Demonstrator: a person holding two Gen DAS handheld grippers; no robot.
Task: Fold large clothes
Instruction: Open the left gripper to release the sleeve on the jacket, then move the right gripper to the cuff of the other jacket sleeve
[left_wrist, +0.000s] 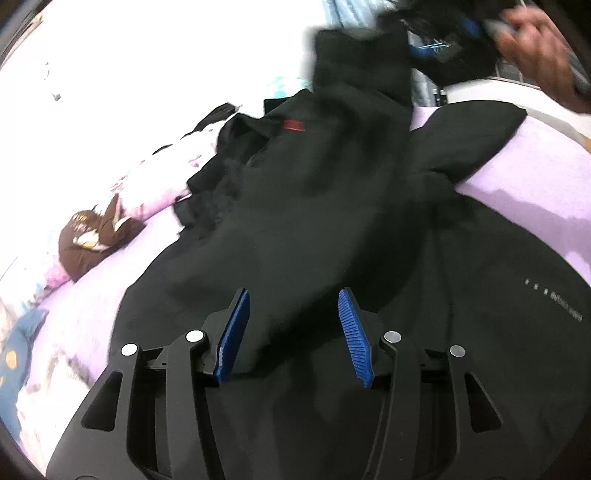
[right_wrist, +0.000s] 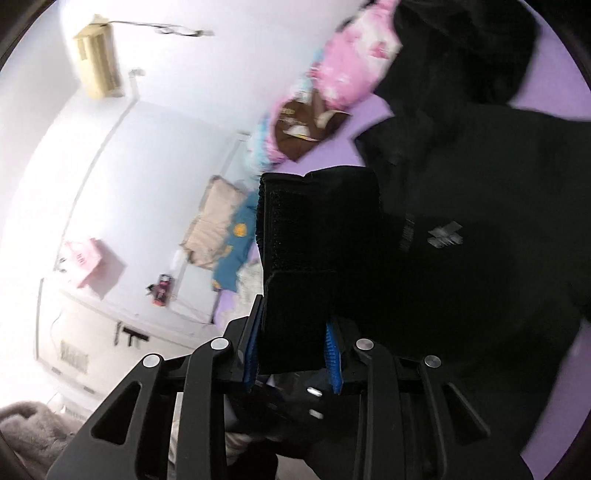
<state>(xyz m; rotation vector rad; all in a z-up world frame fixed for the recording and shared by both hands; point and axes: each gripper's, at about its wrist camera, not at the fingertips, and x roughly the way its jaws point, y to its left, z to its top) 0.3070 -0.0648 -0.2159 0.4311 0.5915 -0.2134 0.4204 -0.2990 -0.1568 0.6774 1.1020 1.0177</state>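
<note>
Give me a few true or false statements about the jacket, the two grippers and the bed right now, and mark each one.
1. The right gripper is shut on the sleeve cuff of the black jacket. True.
2. The left gripper is clamped on the jacket hem. False: its jaws stand open above the fabric with nothing between them.
3. The jacket lies on a purple bedsheet. True.
4. The small tag near the jacket's collar is yellow. False: it is red.
5. A brown cushion lies on the bed beside the jacket. True.
</note>
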